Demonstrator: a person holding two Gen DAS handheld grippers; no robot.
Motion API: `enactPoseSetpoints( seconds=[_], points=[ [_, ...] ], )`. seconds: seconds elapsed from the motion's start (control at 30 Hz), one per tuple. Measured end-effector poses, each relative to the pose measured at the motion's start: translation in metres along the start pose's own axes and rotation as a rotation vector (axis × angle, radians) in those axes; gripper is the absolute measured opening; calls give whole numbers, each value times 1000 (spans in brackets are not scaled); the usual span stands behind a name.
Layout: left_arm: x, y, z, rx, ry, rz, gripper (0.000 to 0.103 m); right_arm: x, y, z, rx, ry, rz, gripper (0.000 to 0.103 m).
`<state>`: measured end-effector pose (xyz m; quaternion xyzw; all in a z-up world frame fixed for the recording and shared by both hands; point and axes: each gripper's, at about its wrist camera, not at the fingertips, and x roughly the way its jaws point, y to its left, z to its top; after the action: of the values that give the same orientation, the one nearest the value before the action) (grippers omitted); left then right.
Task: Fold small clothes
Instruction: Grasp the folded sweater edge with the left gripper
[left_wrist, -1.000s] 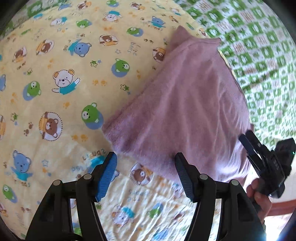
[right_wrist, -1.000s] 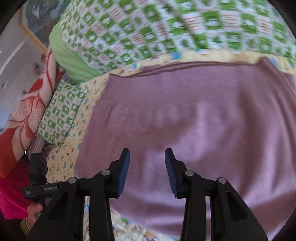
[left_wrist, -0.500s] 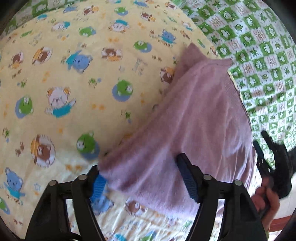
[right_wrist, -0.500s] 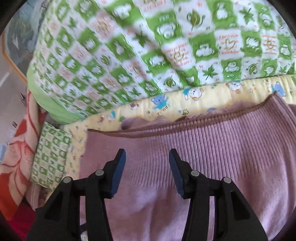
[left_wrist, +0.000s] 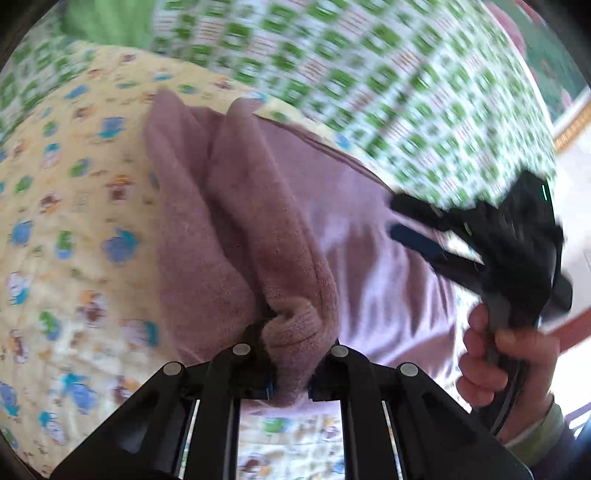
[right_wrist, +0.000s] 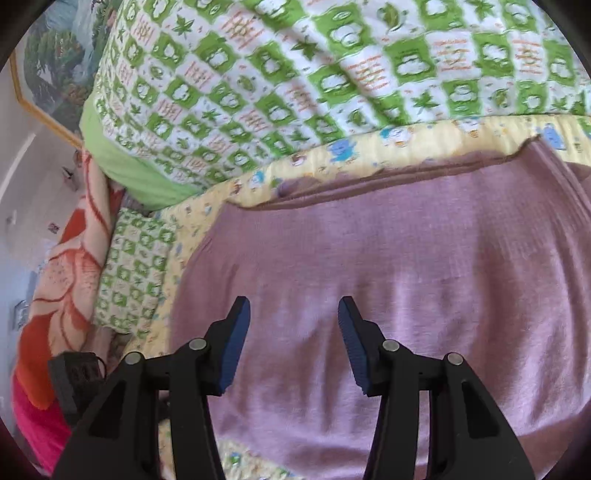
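A mauve knit garment (left_wrist: 373, 266) lies spread on a yellow bear-print sheet (left_wrist: 74, 221). My left gripper (left_wrist: 290, 380) is shut on a corner of the garment and holds it lifted, so a thick fold (left_wrist: 243, 221) rises over the flat part. My right gripper (left_wrist: 413, 221) shows in the left wrist view, open, just above the garment's right side. In the right wrist view the right gripper (right_wrist: 293, 325) is open and empty over the flat garment (right_wrist: 406, 266); its blue pads (right_wrist: 236, 343) are apart.
A green-and-white checked quilt (right_wrist: 332, 74) is piled along the far edge of the sheet. A small checked pillow (right_wrist: 136, 269) and an orange patterned blanket (right_wrist: 62, 280) lie at the left. A framed picture (right_wrist: 51, 66) hangs on the wall.
My left gripper closed on the garment's near corner and lifted it, folding it up. My right gripper drew back from the ribbed hem and stays open.
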<state>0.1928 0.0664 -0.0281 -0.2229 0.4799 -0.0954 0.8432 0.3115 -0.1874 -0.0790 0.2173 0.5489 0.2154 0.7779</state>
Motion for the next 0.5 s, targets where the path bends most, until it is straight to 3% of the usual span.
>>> enactPoseSetpoints(
  seconds=[0.13, 0.23, 0.4, 0.47, 0.5],
  points=[
    [10, -3, -8, 6, 25, 33, 9, 13, 19, 10, -59, 52, 24, 61],
    [1, 13, -7, -32, -2, 72, 10, 22, 29, 16, -86, 73, 39, 61],
    [-31, 73, -7, -129, -69, 168, 10, 40, 35, 19, -93, 99, 48, 62],
    [-32, 109, -11, -214, -55, 221, 12, 49, 38, 17, -97, 114, 49, 62],
    [-30, 130, -15, -285, -30, 190, 13, 54, 40, 16, -101, 126, 54, 62]
  ],
)
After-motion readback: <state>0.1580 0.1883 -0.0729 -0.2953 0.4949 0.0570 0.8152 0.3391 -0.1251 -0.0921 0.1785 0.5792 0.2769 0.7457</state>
